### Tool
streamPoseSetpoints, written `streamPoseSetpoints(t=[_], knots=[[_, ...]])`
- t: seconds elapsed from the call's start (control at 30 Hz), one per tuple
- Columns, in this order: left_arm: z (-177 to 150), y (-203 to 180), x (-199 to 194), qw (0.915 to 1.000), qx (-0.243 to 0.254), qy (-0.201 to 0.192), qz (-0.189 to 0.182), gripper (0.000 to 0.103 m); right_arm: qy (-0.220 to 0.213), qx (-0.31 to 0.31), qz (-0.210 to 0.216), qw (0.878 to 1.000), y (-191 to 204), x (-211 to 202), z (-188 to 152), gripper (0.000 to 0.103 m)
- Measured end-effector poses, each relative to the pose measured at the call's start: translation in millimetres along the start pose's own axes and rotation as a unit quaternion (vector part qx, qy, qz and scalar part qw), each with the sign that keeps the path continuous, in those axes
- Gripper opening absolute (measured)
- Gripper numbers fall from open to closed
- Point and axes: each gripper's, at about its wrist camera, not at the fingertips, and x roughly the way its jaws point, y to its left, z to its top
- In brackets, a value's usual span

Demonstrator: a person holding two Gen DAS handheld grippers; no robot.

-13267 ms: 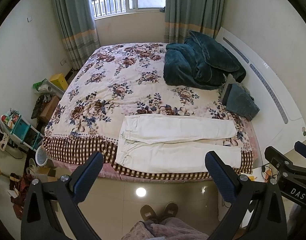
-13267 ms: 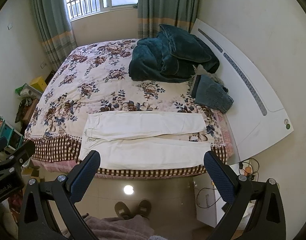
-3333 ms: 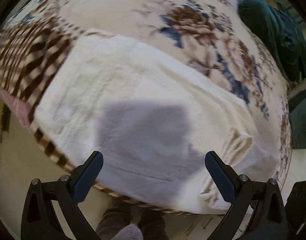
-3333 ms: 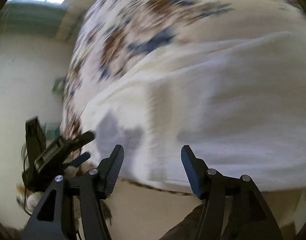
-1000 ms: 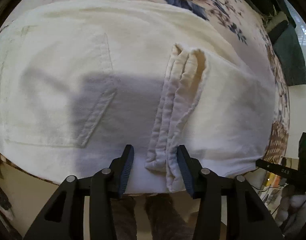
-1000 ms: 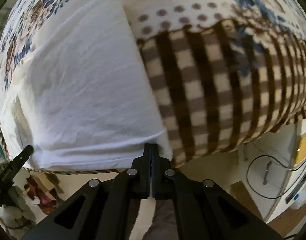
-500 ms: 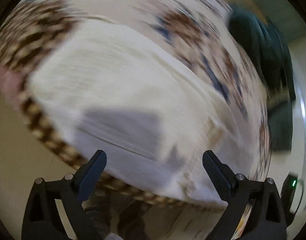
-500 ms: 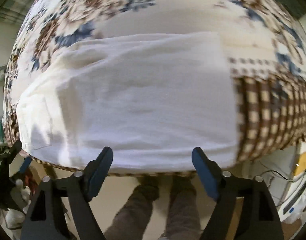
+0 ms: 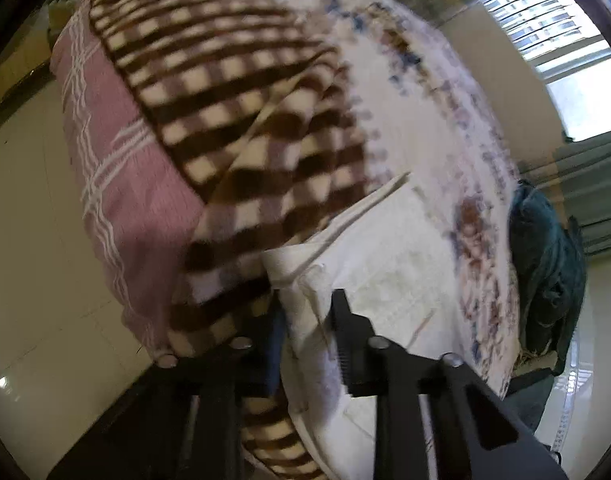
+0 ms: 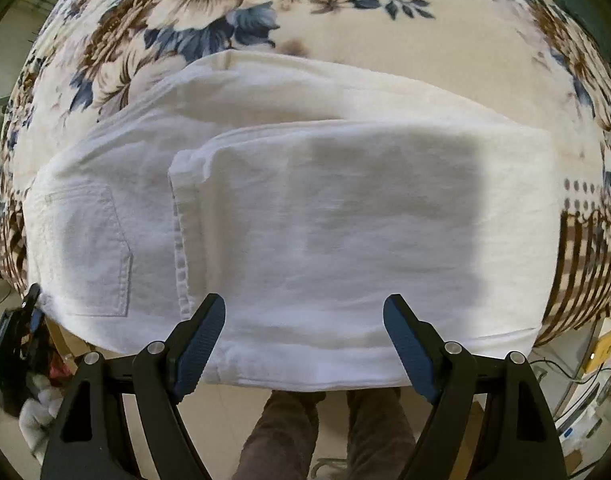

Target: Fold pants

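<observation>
White pants (image 10: 325, 220) lie on the bed's near edge, legs folded back over the seat, with the hems (image 10: 185, 216) beside the back pocket (image 10: 81, 248). My right gripper (image 10: 305, 344) hangs open straight above the folded part, nothing between its fingers. In the left wrist view the waist corner of the pants (image 9: 385, 264) runs between the fingers of my left gripper (image 9: 309, 344). Its jaws are closing and pinch that cloth at the bed's corner. The left gripper (image 10: 21, 320) also shows at the far left of the right wrist view.
A floral bedcover (image 10: 233, 12) with a brown checked border (image 9: 233, 92) hangs over a pink sheet (image 9: 117, 176). A teal blanket (image 9: 545, 264) lies far back under the window (image 9: 569, 60). The person's legs (image 10: 325, 432) stand on the tiled floor (image 9: 33, 240).
My left gripper has swung to the waist corner of the pants and gone from wide open to closed on the cloth. My right gripper has stayed open and shifted over the folded legs.
</observation>
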Motion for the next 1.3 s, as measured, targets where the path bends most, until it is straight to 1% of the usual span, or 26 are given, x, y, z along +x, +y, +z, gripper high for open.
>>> streamPoseSetpoints(t=[0.03,0.07,0.13,0.2,0.3,0.37,0.47,0.5,0.53,0.57,0.63,0.67,0.7,0.73,0.77,0.8,0.87,0.93,1.0,1.03,1.1,1.13,1.17,1.2,1.27,1.3], knots=[[-1.7,-7.9,-6.2,0.9997,0.02,-0.011,-0.002,0.014,0.002,0.001,0.0,1.0,0.1,0.9,-0.7,0.084],[-4.0,-19.5,-16.3,0.9984,0.05,-0.026,-0.001,0.013,0.003,0.0,-0.001,1.0,3.7,3.1,0.3,0.084],[-5.3,-33.4,-26.7,0.9961,0.081,-0.035,-0.006,0.013,0.007,-0.004,-0.005,1.0,8.8,6.0,0.4,0.084],[-4.0,-43.1,-29.4,0.9952,0.092,-0.033,-0.003,0.013,0.009,-0.003,-0.006,1.0,10.4,8.4,0.6,0.084],[0.0,-43.8,-24.8,0.9951,0.093,-0.035,-0.003,0.013,0.008,0.0,-0.004,1.0,14.5,11.3,3.2,0.083],[9.6,-37.8,-15.4,0.9965,0.076,-0.035,-0.002,0.012,0.006,0.0,0.0,1.0,12.4,10.0,4.9,0.084],[27.3,-12.6,18.9,0.9983,0.042,-0.026,0.032,0.01,0.003,-0.003,0.001,1.0,10.0,5.1,2.9,0.083],[32.9,0.8,32.8,0.9995,0.017,-0.005,0.026,0.009,0.003,-0.003,0.002,1.0,10.1,4.3,3.0,0.084],[35.8,7.1,37.7,0.9996,0.008,0.003,0.025,0.009,0.003,-0.002,0.005,1.0,8.3,2.3,1.9,0.084],[37.6,10.4,38.1,0.9997,0.007,0.006,0.023,0.009,0.003,0.0,0.008,1.0,6.6,0.4,2.2,0.084],[39.2,10.7,27.9,0.9999,0.004,0.012,0.0,0.01,0.004,0.005,0.014,1.0,1.6,-1.1,2.4,0.083],[38.5,10.8,20.1,0.9999,-0.003,0.011,-0.005,0.013,0.005,0.009,0.017,1.0,-0.2,-2.0,3.8,0.084],[35.7,11.6,9.0,0.9998,-0.014,0.007,-0.016,0.02,0.005,0.013,0.021,1.0,-1.6,-2.5,4.3,0.084],[32.1,12.4,1.3,0.9995,-0.021,0.004,-0.023,0.04,0.005,0.017,0.023,1.0,-3.2,-3.7,4.1,0.084],[27.6,13.5,-5.4,0.9992,-0.028,0.0,-0.029,0.066,0.007,0.02,0.025,0.999,-4.0,-4.3,4.5,0.084],[22.0,15.0,-10.1,0.9987,-0.035,-0.002,-0.037,0.072,0.007,0.021,0.027,0.999,-3.4,-4.4,5.3,0.084],[12.2,15.4,-6.9,0.9984,-0.038,0.01,-0.041,0.072,0.003,0.02,0.028,0.999,-0.7,-6.0,4.2,0.084],[3.9,16.2,9.9,0.9983,-0.038,0.032,-0.032,0.072,0.001,0.015,0.028,0.999,1.0,-8.1,5.8,0.084],[-2.3,17.5,31.0,0.9971,-0.047,0.051,-0.032,0.071,-0.003,0.009,0.024,1.0,3.6,-11.0,6.3,0.084],[-3.3,15.8,38.7,0.9972,-0.044,0.054,-0.027,0.07,-0.005,0.006,0.021,1.0,3.9,-12.1,6.4,0.084],[-2.0,6.1,45.1,0.9986,-0.027,0.041,-0.021,0.07,-0.007,0.006,0.017,1.0,1.7,-12.1,7.3,0.084],[-1.2,-0.4,45.5,0.9991,-0.014,0.032,-0.022,0.067,-0.007,0.008,0.017,1.0,0.5,-11.7,7.8,0.084],[-0.6,-6.4,45.0,0.9994,0.0,0.024,-0.024,0.059,-0.006,0.011,0.018,1.0,-1.6,-10.8,8.0,0.084],[0.1,-10.7,43.4,0.9996,0.007,0.014,-0.022,0.055,-0.005,0.014,0.019,1.0,-4.0,-9.6,7.9,0.084],[-0.4,-10.0,38.9,0.9996,0.001,0.003,-0.028,0.042,-0.003,0.018,0.02,1.0,-7.2,-7.3,7.5,0.084],[-1.9,-9.7,34.2,0.9994,0.001,-0.007,-0.034,0.041,-0.003,0.018,0.019,1.0,-8.4,-6.2,7.0,0.084]])
